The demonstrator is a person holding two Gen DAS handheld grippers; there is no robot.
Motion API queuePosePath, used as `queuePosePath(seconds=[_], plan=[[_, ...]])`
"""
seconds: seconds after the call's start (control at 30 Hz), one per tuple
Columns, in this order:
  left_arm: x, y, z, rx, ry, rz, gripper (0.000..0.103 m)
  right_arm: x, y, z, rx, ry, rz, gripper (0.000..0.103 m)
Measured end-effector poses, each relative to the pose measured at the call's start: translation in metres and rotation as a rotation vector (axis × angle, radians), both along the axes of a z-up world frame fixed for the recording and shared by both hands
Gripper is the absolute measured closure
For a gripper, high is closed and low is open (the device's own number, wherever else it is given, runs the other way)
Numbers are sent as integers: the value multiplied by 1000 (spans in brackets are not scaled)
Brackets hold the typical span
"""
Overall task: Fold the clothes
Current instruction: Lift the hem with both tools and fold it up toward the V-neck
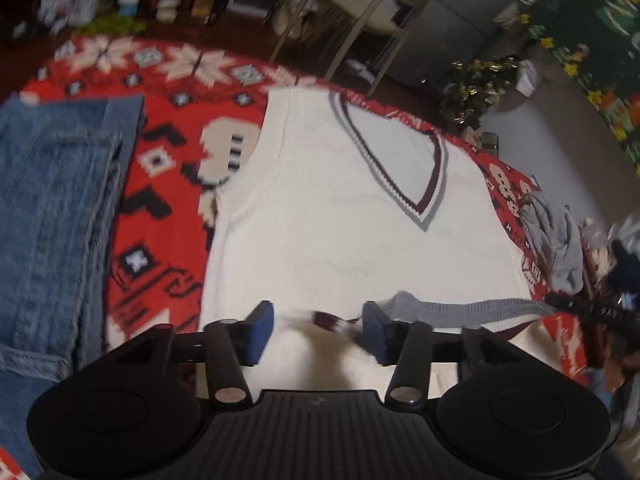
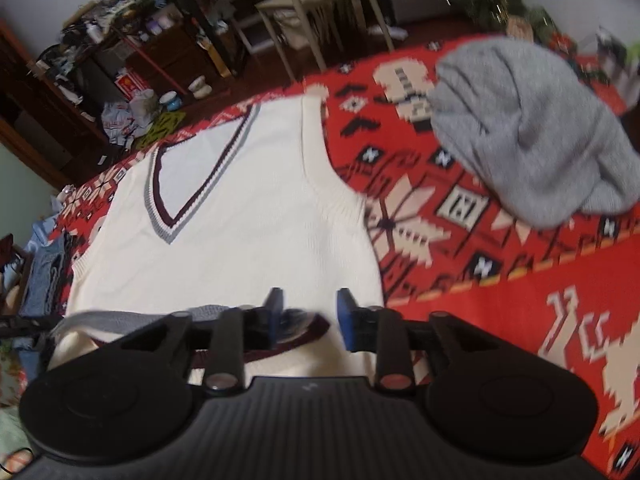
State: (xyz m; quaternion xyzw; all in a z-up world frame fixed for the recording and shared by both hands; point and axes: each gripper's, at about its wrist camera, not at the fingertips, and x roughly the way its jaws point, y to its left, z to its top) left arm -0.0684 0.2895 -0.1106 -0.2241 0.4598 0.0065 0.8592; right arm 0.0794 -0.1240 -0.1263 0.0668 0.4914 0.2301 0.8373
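A cream knit vest point(image 1: 328, 216) with a maroon and grey V-neck lies flat on a red patterned blanket point(image 1: 160, 184); it also shows in the right wrist view point(image 2: 240, 216). Its grey and maroon hem band point(image 1: 472, 308) is lifted and bunched at the near edge. My left gripper point(image 1: 318, 326) is open, its blue pads either side of the hem's left part. My right gripper point(image 2: 308, 316) is open over the hem's right corner point(image 2: 300, 328), pads apart.
Blue jeans point(image 1: 52, 216) lie on the blanket left of the vest. A grey garment point(image 2: 532, 132) lies crumpled to the right. Chairs point(image 1: 360, 20), shelves and clutter stand beyond the blanket's far edge.
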Motion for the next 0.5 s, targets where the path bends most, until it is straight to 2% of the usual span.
queuePosePath(seconds=[0.07,0.2,0.27,0.37,0.5], plan=[[-8,-4,8,69,-48,-56,42,-6,-1,4,-11,-59,30,65],[-22,-9,16,217,-136,-147,42,-21,-1,13,-60,-188,123,56],[-24,-9,15,250,-164,-194,42,-25,-2,14,-74,-234,161,51],[-20,-10,4,297,-168,-244,42,-25,-8,13,-60,-260,189,50],[-8,-6,-10,295,-161,-257,42,-26,-16,11,-41,-296,225,50]])
